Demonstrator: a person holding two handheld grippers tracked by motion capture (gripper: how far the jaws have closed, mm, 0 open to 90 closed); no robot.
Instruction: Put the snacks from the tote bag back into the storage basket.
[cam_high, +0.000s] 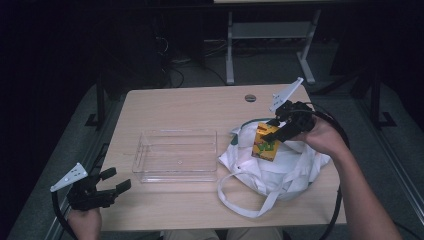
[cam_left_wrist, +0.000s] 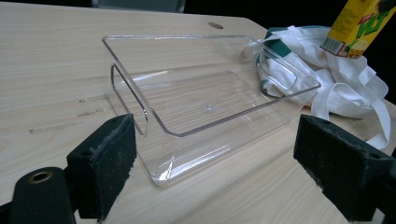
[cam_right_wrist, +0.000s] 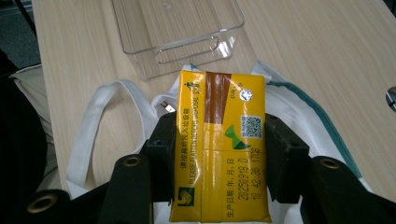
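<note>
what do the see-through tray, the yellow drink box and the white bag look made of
Tray: likely hard clear plastic, glossy; the wood grain shows through it and its edges glint.
Drink box: seems coated carton, slightly shiny, with sharp folds and printed text.
Bag: looks like matte woven cloth, crumpled, with soft strap handles.

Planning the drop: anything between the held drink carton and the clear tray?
Nothing visible. The right gripper holds the drink carton above the white tote bag; bare tabletop separates bag from the empty clear tray.
</note>
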